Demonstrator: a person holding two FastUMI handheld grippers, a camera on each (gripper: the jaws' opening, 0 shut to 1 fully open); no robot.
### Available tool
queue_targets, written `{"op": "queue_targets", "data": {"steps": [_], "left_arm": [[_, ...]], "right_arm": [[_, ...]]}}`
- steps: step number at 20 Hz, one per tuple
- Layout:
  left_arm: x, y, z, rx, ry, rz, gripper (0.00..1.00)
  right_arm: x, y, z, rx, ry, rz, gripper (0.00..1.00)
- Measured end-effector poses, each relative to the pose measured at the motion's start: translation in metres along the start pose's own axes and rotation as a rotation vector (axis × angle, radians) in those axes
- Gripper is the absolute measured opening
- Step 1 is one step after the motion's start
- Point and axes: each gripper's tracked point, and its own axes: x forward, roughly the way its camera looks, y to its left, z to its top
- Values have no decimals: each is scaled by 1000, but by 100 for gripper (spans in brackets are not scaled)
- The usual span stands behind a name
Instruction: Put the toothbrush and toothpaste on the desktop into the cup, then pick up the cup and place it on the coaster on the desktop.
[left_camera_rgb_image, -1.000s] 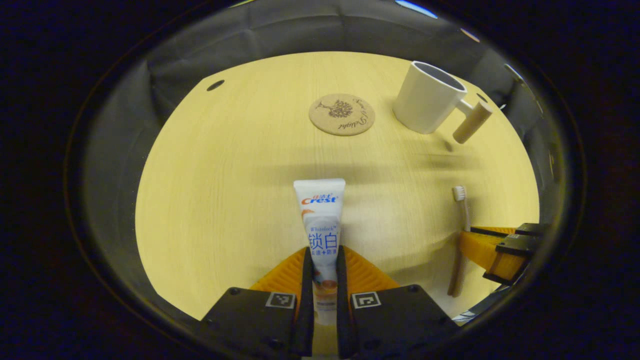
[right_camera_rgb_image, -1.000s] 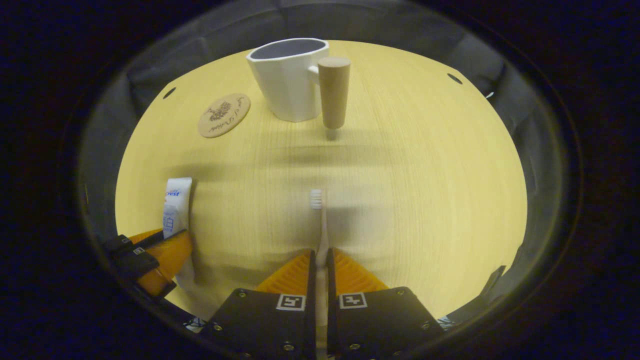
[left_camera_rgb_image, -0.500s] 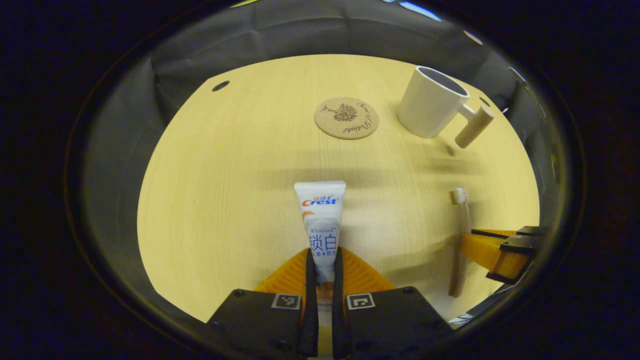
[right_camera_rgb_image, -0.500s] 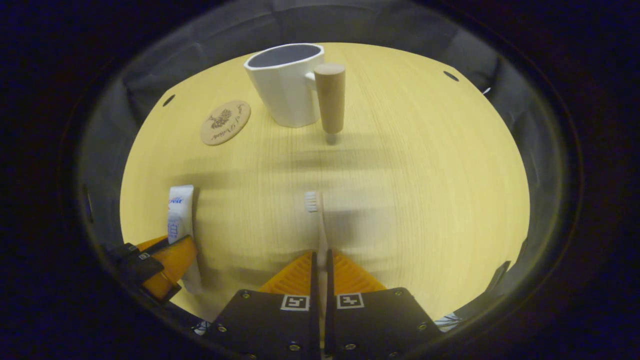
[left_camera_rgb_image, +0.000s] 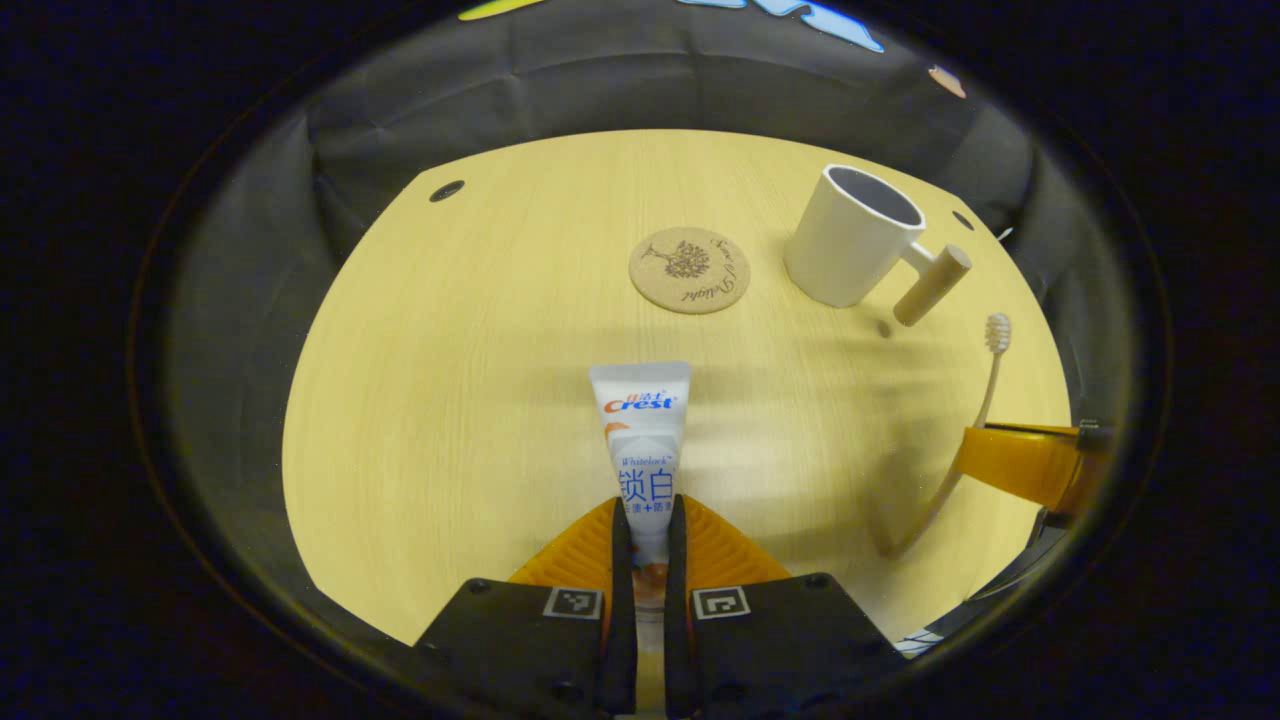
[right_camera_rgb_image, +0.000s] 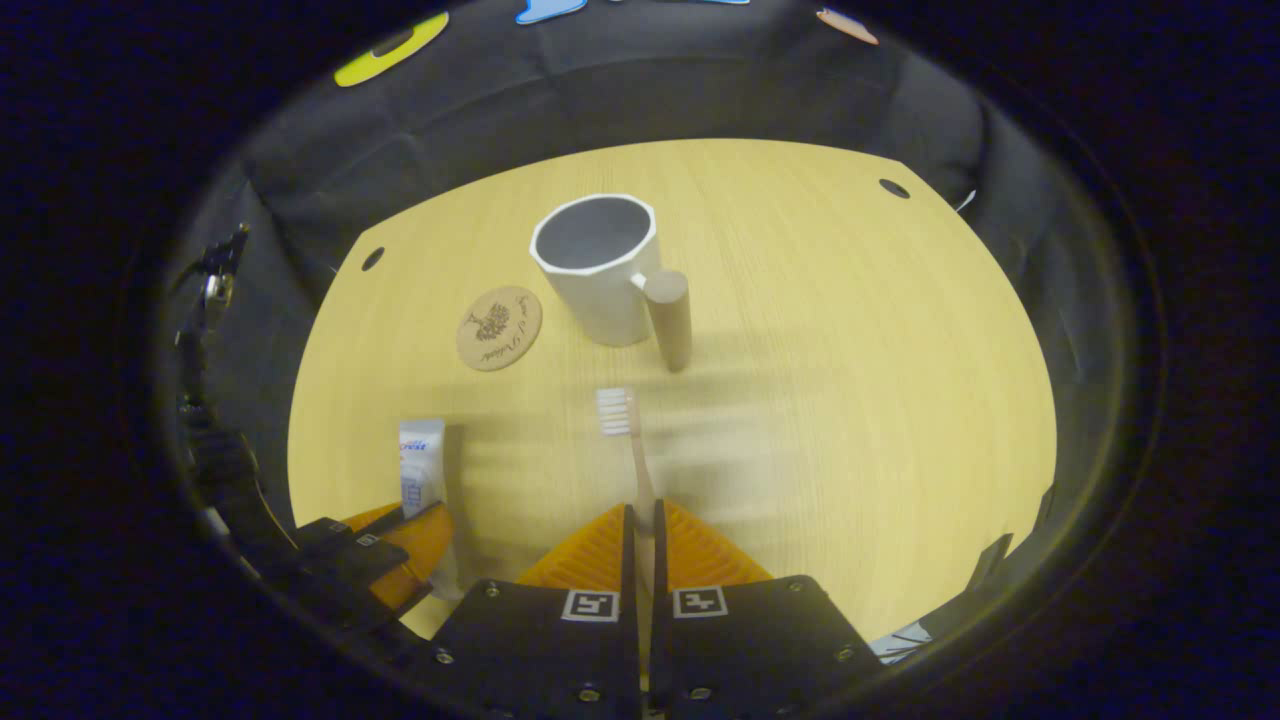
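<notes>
Raised off the desktop (right_camera_rgb_image: 850, 330), the right gripper (right_camera_rgb_image: 645, 520) clamps the bristled toothbrush (right_camera_rgb_image: 625, 435).

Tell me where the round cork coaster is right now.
In the right gripper view the round cork coaster lies flat on the wooden desktop, just left of the white cup, beyond the toothpaste tube.

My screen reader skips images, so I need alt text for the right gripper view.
The right hand-held gripper is shut on a toothbrush, bristles pointing toward a white cup with a wooden handle on a pale wooden desktop. A round coaster lies left of the cup.
</notes>
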Motion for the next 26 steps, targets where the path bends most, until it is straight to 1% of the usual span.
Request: {"op": "queue_targets", "data": {"steps": [6, 12, 16, 18, 22, 26], "left_arm": [[-8, 6, 3, -19, -16, 5, 19], [-10, 12, -1, -40, -16, 12, 19], [-10, 14, -3, -48, -16, 12, 19], [-9, 15, -2, -52, -16, 13, 19], [-6, 18, -5, -62, -14, 16, 19], [-10, 20, -5, -65, -11, 21, 19]], "right_arm": [[-31, 14, 42, 18, -86, 57, 5], [-71, 35, 95, 33, -211, 131, 5], [-99, 39, 137, 34, -307, 149, 5], [-105, 41, 154, 31, -344, 153, 4], [-102, 40, 179, 20, -391, 142, 4], [-75, 37, 187, -3, -381, 120, 4]]}}
